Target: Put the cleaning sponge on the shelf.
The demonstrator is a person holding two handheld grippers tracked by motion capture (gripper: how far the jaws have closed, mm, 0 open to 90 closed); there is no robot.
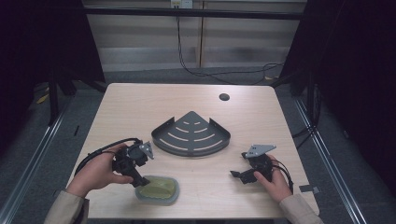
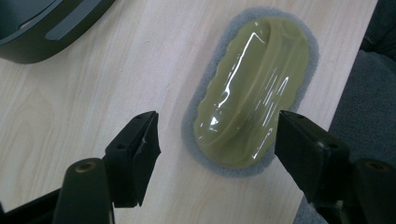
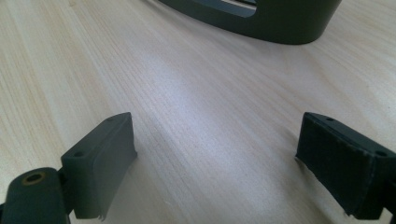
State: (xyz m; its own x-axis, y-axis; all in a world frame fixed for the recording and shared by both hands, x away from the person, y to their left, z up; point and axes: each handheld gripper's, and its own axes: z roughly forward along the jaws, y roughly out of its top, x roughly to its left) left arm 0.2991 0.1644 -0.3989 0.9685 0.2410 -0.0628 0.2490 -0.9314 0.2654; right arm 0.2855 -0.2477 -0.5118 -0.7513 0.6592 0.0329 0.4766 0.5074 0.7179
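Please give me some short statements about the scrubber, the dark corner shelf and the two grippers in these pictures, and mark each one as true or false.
1. The green scrubber lies near the table's front edge. True.
2. The left gripper is clamped on the scrubber. False: its jaws stand on either side of the scrubber's near end, with gaps, not pressing it.
3. The corner shelf has the scrubber inside it. False: the scrubber lies on the bare table, apart from the shelf.
4. The right gripper has nothing between its jaws. True: the jaws are spread apart over bare wood.
5. The scrubber has a grey pad under its green top. True.
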